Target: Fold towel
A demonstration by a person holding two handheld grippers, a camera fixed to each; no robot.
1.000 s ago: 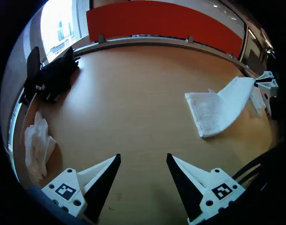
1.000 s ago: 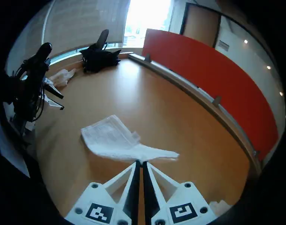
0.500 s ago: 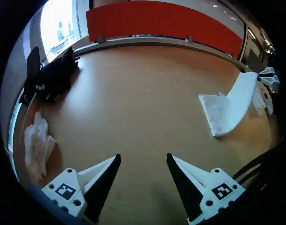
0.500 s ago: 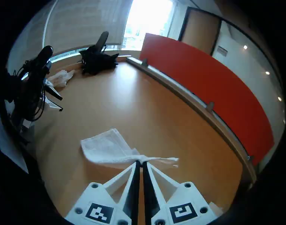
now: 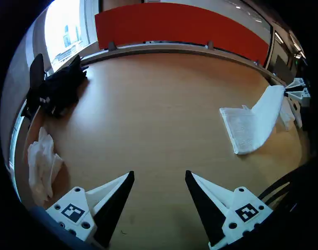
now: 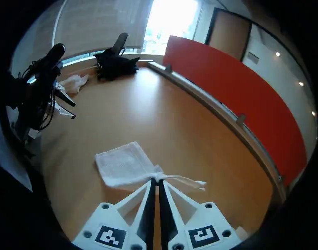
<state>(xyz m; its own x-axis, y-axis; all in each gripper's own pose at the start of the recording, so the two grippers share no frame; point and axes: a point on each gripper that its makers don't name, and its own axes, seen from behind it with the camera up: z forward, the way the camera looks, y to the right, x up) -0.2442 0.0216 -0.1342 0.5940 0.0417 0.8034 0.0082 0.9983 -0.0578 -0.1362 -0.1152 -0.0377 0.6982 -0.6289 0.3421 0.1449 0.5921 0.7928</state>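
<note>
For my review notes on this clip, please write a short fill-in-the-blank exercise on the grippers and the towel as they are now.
1. The right gripper is ____ on an edge of the towel.
2. The left gripper is ____ and holds nothing.
3. The divider behind the table is ____ in colour.
4. The crumpled cloth near the left gripper is ____ in colour.
Missing words: shut; open; red; white.

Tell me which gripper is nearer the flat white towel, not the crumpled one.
Right. The right gripper is shut on the towel at its lifted edge; the left gripper is open over bare table, well apart from it.
</note>
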